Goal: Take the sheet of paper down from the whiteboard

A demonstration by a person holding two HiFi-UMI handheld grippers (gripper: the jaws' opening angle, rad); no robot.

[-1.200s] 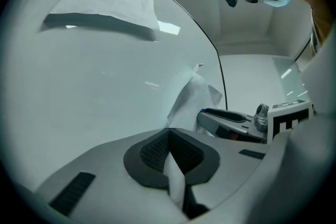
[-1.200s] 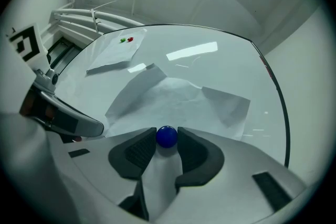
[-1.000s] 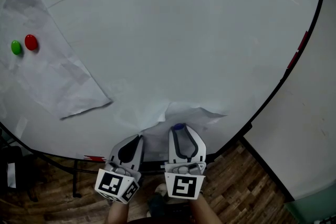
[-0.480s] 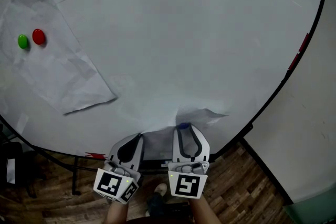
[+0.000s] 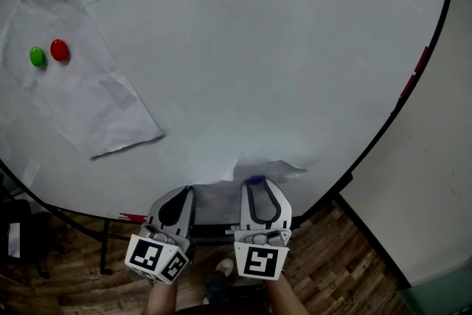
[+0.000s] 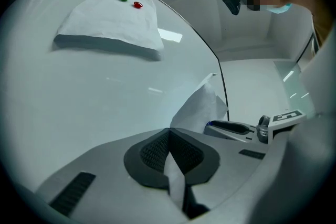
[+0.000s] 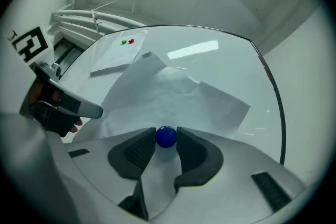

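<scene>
The whiteboard [image 5: 258,48] fills most of the head view: a smooth, glossy white surface with a thin dark rim, and ceiling lights reflected on it in the gripper views.

Two creased white sheets lie against it. The sheet of paper [image 5: 265,164] is at the board's lower edge, just in front of the two grippers. It is wrinkled, and its upper corners lift away from the surface into a loose fold. The right gripper view shows it as a broad, crumpled shape with one pointed corner [image 7: 173,92]. A second sheet [image 5: 81,107], at the upper left and well apart, is flatter, with fold lines and a curled lower edge.

The left gripper [image 6: 169,140] has its ribbed dark pads pressed together on the edge of the sheet of paper. The right gripper [image 7: 167,134] pinches a round, shiny blue magnet [image 7: 166,136] that sits on the same sheet.

A green magnet [image 5: 37,56] and a red magnet [image 5: 59,50] sit side by side on the second sheet.
</scene>
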